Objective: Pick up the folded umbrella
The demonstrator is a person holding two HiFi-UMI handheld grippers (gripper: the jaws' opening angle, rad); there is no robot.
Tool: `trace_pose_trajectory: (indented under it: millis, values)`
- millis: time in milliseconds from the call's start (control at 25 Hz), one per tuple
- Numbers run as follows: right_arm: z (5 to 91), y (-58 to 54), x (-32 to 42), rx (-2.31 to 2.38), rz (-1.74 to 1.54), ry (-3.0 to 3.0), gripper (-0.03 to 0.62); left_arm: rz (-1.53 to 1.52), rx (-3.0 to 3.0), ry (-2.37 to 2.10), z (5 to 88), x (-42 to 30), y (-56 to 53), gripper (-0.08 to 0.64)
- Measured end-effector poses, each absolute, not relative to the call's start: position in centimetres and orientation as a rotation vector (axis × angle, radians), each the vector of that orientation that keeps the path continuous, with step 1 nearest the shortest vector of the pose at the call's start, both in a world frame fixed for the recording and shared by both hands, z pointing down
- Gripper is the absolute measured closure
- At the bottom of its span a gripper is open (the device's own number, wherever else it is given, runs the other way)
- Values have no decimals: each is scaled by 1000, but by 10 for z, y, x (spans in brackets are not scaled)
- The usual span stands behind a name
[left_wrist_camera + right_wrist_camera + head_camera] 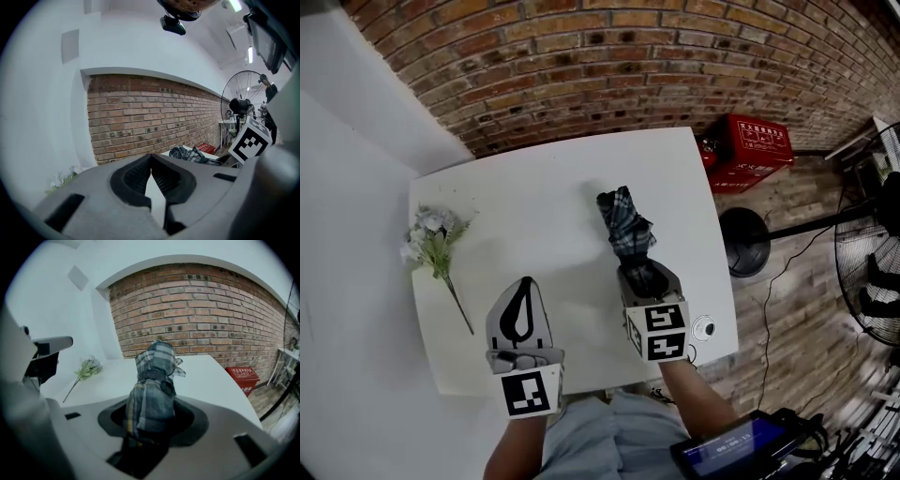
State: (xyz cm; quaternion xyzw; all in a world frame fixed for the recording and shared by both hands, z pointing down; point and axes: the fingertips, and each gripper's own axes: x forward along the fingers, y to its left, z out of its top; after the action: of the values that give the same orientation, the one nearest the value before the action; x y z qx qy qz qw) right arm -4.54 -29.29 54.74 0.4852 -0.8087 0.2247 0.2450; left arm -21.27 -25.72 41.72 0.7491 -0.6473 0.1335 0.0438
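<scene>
Right hand-held gripper is clamped on the folded umbrella, its jaws part-way apart with the plaid bundle filling the gap between them; the grip sits on the near end of the bundle, and the rest runs straight out ahead of the jaws, long axis in line with them, tip toward the brick wall; from the right gripper view the fabric looks raised off the white counter rather than lying on it, so the pick-up appears made or nearly so; whatever comes next turns on that forward-pointing length, which any lift or swing carries along with it; left hand-held gripper hangs just beside, to the left, jaws together at the tips and nothing between them, the farther of the two from the umbrella; a flower sprig lies well apart near the counter's left edge; a small white round object sits by the near right corner, close to the right wrist; off the counter stand a red box and a fan; nothing blocks the way upward.
</scene>
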Motion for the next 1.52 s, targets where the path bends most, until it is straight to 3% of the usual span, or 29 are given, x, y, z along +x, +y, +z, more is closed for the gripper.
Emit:
trace_pose_trajectory:
  millis: [1520]
  values:
    - [412,-249,7,1443,394,-2471,403,312,2387,-2100,342,-153,-188,552]
